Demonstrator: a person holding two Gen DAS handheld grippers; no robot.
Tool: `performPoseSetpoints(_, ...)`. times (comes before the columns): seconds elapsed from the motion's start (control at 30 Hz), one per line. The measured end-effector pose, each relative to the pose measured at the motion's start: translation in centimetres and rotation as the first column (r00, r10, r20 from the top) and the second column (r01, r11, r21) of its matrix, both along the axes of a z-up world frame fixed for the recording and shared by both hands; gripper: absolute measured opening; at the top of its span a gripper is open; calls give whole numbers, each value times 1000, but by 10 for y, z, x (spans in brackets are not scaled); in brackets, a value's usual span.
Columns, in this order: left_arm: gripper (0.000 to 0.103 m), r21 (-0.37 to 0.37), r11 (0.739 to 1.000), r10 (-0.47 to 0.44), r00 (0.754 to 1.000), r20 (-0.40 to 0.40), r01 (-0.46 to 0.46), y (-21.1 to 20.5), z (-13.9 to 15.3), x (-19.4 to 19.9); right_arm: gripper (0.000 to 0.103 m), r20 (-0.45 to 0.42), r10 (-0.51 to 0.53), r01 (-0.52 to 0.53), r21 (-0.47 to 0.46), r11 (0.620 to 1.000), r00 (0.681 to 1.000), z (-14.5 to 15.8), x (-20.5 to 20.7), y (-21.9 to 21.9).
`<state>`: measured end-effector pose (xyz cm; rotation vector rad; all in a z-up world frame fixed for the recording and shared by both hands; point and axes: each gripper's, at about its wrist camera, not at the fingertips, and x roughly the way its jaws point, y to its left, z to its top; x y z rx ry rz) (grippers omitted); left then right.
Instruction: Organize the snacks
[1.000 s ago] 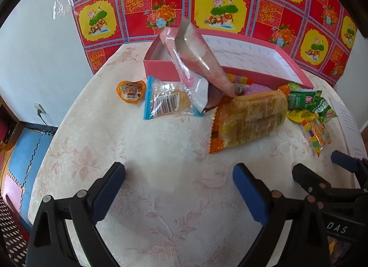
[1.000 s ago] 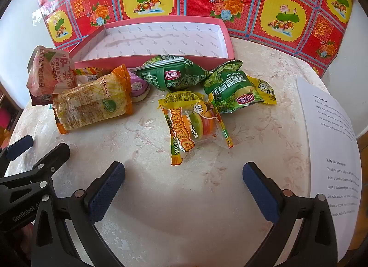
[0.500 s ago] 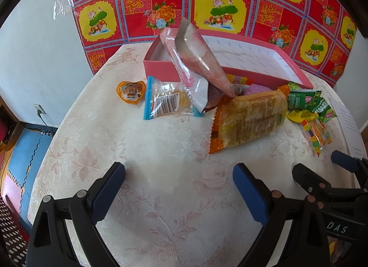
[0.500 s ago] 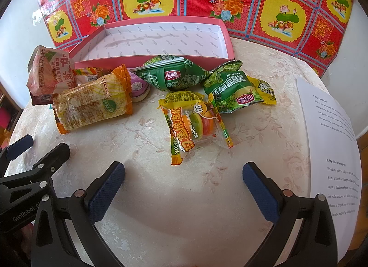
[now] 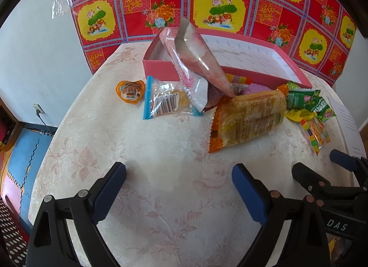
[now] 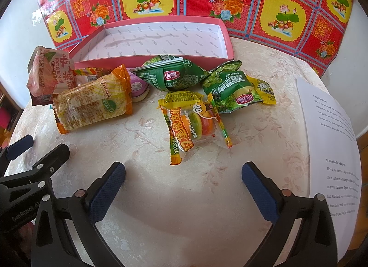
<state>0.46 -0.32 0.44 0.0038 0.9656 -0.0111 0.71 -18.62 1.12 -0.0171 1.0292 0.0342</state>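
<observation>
A: Nearest us, the left gripper (image 5: 179, 180) is hanging over bare tablecloth (image 5: 161, 198), jaws spread wide, gripping nothing. The right gripper (image 6: 183, 180) is doing the same, released and empty.

B: Its frame is running off the bottom edge, so the handle is cut from view.

A: Just beyond, the burger gummy packet (image 6: 195, 126) is lying flat, and the orange cracker pack (image 6: 92, 103) is sitting to its left.

B: That pack is covering part of a purple cup (image 6: 138, 87); I can't read its label.

A: Right side, a printed sheet (image 6: 331, 142) is trailing past the frame.

B: Farther back, two green bags (image 6: 172, 73) are leaning against the pink box (image 6: 226, 37), which is standing open. The pink pouch (image 5: 195, 60) is blocking its near left corner.
</observation>
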Motion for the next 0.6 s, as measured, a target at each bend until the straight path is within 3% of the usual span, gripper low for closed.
performPoseSetpoints(0.33, 89, -45, 999, -1, 1000, 0, 1, 7, 9, -6, 87, 11, -9, 8, 43, 999, 1000, 3, 0, -11)
performPoseSetpoints(0.6, 89, -65, 998, 2, 1000, 26, -1, 10, 24, -5, 85, 55, 22, -25, 59, 998, 998, 15, 4, -13)
